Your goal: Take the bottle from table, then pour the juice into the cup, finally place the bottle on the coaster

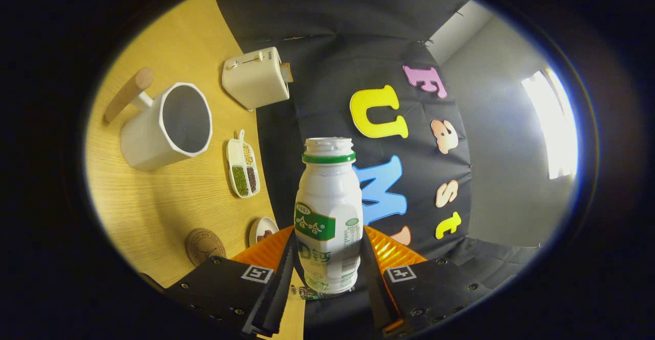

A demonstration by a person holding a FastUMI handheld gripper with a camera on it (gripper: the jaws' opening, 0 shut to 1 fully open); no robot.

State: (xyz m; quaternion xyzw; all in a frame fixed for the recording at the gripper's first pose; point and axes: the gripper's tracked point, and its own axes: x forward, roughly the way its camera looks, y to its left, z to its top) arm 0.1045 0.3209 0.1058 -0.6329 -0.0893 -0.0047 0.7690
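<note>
A white bottle (327,212) with a green neck ring and green label stands between my two fingers, and my gripper (327,266) is shut on its lower body. The whole view is rolled, so the wooden table (153,207) runs up the left side and the bottle is tipped toward it. A white cup (166,127) with a wooden handle stands on the table beyond the left finger, its grey inside showing. A round brown coaster (204,247) lies on the table just ahead of the left finger.
A cream toaster (256,78) stands at the table's far edge beyond the cup. A small divided dish (243,168) of beans and seeds lies between cup and bottle. A small white saucer (262,230) sits beside the coaster.
</note>
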